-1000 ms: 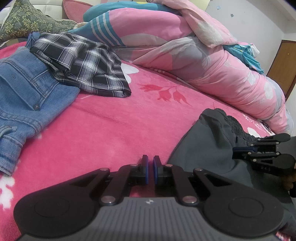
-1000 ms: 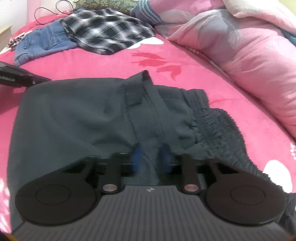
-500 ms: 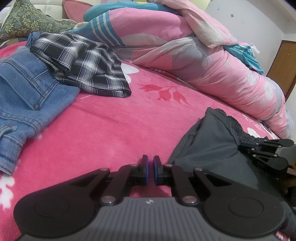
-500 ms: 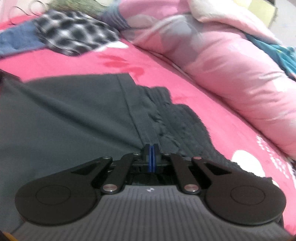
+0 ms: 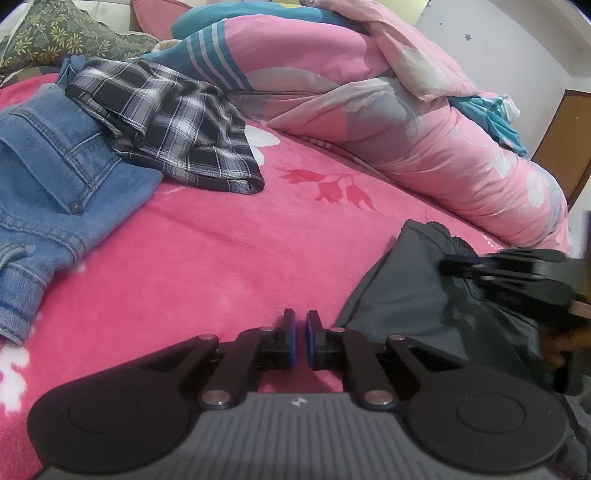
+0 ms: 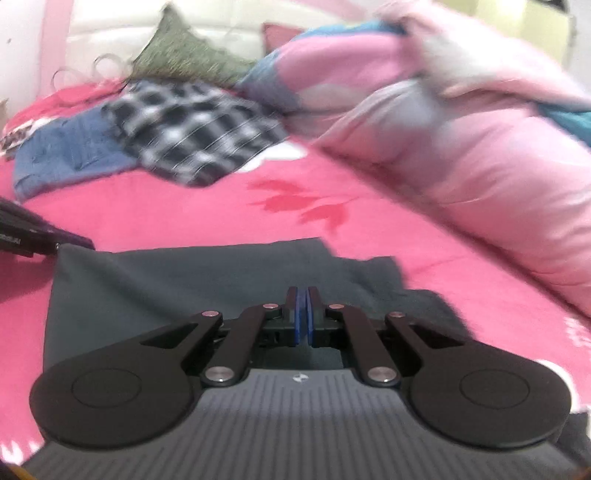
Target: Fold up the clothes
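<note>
Lying on one pink bed point(image 5: 229, 251): three garments, beside two hand-held grippers.

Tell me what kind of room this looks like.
Most likely a bedroom: clothes lie on a bed with a pink floral blanket, a bunched pink duvet and a green patterned pillow by a pale padded headboard.

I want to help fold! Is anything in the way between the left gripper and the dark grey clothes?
No, nothing visible is. The left gripper sits over bare pink blanket, and the dark grey clothes lie right beside it. The jeans and checked shirt are on its other side.
</note>
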The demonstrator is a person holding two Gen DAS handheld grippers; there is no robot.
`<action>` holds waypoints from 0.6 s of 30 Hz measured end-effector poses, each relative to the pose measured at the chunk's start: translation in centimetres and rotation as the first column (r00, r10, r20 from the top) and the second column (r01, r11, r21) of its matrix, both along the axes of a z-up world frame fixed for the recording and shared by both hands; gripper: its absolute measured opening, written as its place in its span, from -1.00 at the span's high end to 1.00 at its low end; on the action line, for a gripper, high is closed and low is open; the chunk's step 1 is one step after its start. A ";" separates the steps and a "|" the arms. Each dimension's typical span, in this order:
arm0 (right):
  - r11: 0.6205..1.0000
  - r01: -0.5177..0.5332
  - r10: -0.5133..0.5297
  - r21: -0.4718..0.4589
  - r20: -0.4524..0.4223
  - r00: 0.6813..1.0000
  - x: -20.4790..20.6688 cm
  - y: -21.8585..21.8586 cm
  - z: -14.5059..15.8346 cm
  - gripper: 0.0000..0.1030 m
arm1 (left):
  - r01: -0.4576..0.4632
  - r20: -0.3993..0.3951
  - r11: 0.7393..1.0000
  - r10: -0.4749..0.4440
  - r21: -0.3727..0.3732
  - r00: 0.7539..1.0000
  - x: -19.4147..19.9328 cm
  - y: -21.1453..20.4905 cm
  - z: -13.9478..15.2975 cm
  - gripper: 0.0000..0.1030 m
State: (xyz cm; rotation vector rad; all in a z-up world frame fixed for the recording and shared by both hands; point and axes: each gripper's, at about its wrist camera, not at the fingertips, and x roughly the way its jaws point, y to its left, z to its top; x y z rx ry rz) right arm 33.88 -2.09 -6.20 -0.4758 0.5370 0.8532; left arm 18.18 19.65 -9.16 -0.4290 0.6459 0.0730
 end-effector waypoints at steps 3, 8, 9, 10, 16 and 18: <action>0.998 0.064 -0.065 -0.014 -0.060 0.996 2.6 1.6 -1.4 0.93 | 0.001 0.005 1.000 -0.001 -0.018 1.000 -0.1 0.2 -0.1 0.83; 0.944 0.249 -0.226 0.216 -0.126 0.966 4.2 -3.4 3.2 0.82 | 0.008 0.012 1.000 -0.007 -0.020 1.000 -0.1 0.2 0.0 0.77; 0.924 0.282 -0.257 0.258 -0.126 0.958 4.1 -5.2 4.5 0.72 | 0.008 0.013 1.000 -0.007 -0.018 1.000 -0.2 0.2 0.0 0.75; 0.907 0.313 -0.288 0.283 -0.128 0.949 3.7 -7.2 5.7 0.68 | 0.005 0.014 1.000 -0.005 -0.020 1.000 -0.2 0.2 0.0 0.73; 0.838 0.447 -0.419 0.314 -0.156 0.895 -2.2 -19.0 9.6 0.66 | -0.040 0.056 0.999 0.039 0.010 0.998 -0.9 0.1 0.8 0.35; 0.854 0.447 -0.419 0.265 -0.159 0.894 -4.0 -20.7 8.8 0.65 | -0.033 0.117 0.998 0.028 0.047 0.993 -1.5 -0.6 1.5 0.21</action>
